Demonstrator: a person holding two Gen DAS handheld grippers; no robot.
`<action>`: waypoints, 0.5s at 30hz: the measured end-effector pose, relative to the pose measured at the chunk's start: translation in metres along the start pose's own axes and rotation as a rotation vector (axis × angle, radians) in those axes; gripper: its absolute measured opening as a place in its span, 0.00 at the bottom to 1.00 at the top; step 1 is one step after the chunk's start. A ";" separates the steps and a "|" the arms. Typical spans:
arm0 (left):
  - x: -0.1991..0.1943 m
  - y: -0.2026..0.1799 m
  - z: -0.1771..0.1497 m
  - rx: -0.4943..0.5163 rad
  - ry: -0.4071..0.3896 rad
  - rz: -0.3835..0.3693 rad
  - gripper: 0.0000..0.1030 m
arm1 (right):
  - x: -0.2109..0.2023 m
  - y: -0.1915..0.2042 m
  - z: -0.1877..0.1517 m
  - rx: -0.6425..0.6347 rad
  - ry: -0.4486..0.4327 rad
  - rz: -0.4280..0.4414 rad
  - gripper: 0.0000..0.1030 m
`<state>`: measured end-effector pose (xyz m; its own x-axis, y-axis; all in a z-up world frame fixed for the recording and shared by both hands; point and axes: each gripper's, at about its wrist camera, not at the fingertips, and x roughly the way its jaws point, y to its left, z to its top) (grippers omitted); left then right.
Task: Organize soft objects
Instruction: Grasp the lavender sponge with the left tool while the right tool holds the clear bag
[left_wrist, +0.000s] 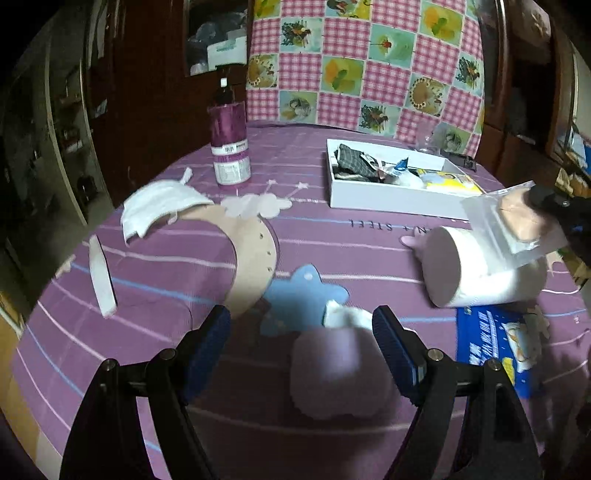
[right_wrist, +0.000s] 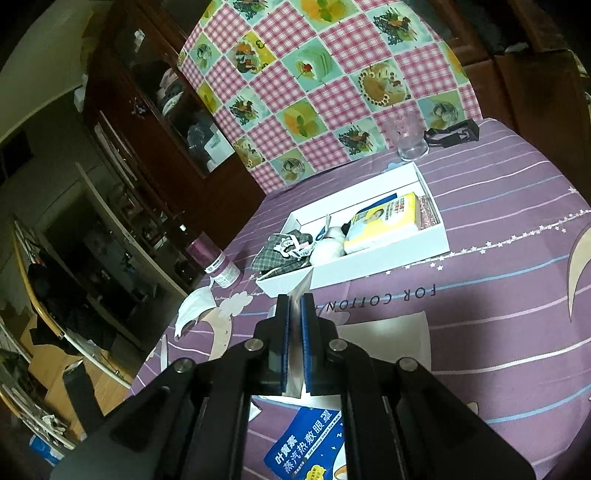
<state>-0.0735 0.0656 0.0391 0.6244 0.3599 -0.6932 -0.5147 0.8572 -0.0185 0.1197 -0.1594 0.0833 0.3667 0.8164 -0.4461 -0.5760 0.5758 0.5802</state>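
Note:
My left gripper is open just above the purple sheet, its jaws on either side of a pale lilac soft lump with a white cotton piece at its far end. My right gripper is shut on a clear plastic bag holding a beige pad, lifted above the white tissue roll; in its own view the bag shows edge-on between the pads. The white box holds a grey checked cloth, white cotton and a yellow pack.
A purple bottle stands at the back left. A white face mask and a white strip lie at left. A blue eye-mask packet lies near me. A glass stands behind the box. A checked cloth backs the table.

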 end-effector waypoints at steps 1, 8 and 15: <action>-0.001 0.000 -0.001 -0.007 0.002 -0.003 0.76 | 0.000 0.000 0.000 0.001 0.003 0.000 0.07; -0.001 -0.010 -0.013 0.004 0.059 -0.032 0.55 | 0.003 -0.002 -0.001 0.005 0.020 -0.006 0.07; 0.005 -0.016 -0.019 0.027 0.098 -0.023 0.51 | 0.006 -0.003 -0.001 0.006 0.032 -0.025 0.07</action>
<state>-0.0733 0.0467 0.0217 0.5752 0.3031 -0.7598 -0.4835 0.8752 -0.0169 0.1230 -0.1566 0.0786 0.3577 0.8000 -0.4818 -0.5623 0.5964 0.5728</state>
